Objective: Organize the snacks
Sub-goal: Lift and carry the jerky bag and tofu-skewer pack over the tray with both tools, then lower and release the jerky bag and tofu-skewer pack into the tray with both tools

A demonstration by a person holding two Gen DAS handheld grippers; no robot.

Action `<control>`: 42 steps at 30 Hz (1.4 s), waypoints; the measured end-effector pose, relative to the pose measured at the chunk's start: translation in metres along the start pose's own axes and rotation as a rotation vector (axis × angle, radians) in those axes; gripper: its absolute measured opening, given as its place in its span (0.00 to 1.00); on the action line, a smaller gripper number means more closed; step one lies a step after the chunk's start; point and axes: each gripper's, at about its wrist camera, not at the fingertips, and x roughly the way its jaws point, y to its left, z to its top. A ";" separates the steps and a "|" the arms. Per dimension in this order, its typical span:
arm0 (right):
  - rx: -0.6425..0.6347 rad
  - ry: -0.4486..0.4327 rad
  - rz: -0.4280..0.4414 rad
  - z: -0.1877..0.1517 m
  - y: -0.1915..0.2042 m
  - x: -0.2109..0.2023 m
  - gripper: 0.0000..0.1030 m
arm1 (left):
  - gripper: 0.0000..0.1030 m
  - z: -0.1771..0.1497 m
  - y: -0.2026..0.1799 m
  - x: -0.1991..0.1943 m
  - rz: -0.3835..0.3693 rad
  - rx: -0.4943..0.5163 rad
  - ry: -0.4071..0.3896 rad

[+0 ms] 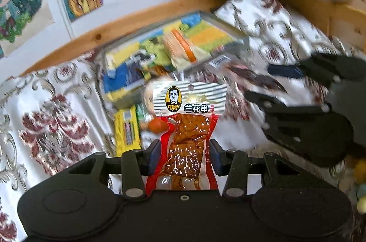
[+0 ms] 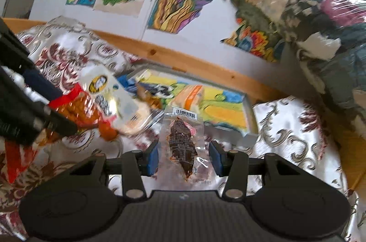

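In the left wrist view, my left gripper (image 1: 184, 157) is shut on a red-edged packet of brown tofu strips (image 1: 189, 123) with a silver header, held upright in the air. My right gripper (image 2: 184, 159) is shut on a clear packet holding a dark brown snack (image 2: 183, 143). Each gripper shows in the other's view: the right gripper (image 1: 260, 83) with its dark snack (image 1: 247, 74) at the right, the left gripper (image 2: 67, 110) with its red packet (image 2: 103, 91) at the left. Behind both lies a shallow colourful box (image 1: 217, 34) (image 2: 228, 111) with an orange packet (image 1: 183, 45) in it.
A yellow packet (image 1: 127, 130) and a pale round snack in clear wrap (image 2: 137, 118) lie on the floral cloth (image 1: 52, 118) near the box. A wooden rail (image 2: 183, 59) runs along the back below wall posters. Bagged clothes (image 2: 331, 25) pile up at the right.
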 end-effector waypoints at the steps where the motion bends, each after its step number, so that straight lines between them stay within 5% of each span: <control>1: 0.002 -0.011 -0.009 0.001 -0.002 0.000 0.49 | 0.45 0.006 0.003 0.000 0.006 -0.008 -0.019; 13: 0.017 -0.113 -0.096 0.025 -0.041 0.030 0.49 | 0.45 0.079 0.034 0.035 0.035 -0.168 -0.165; 25: -0.002 -0.096 -0.103 0.041 -0.068 0.135 0.49 | 0.46 0.144 0.065 0.122 0.050 -0.259 -0.212; 33: 0.022 -0.027 -0.082 0.033 -0.073 0.176 0.47 | 0.46 0.155 0.078 0.179 0.017 -0.362 -0.181; 35: 0.036 -0.004 -0.074 0.030 -0.073 0.181 0.32 | 0.46 0.153 0.079 0.189 0.012 -0.378 -0.169; 42: 0.052 0.027 -0.070 0.020 -0.069 0.188 0.37 | 0.48 0.143 0.078 0.204 0.009 -0.393 -0.157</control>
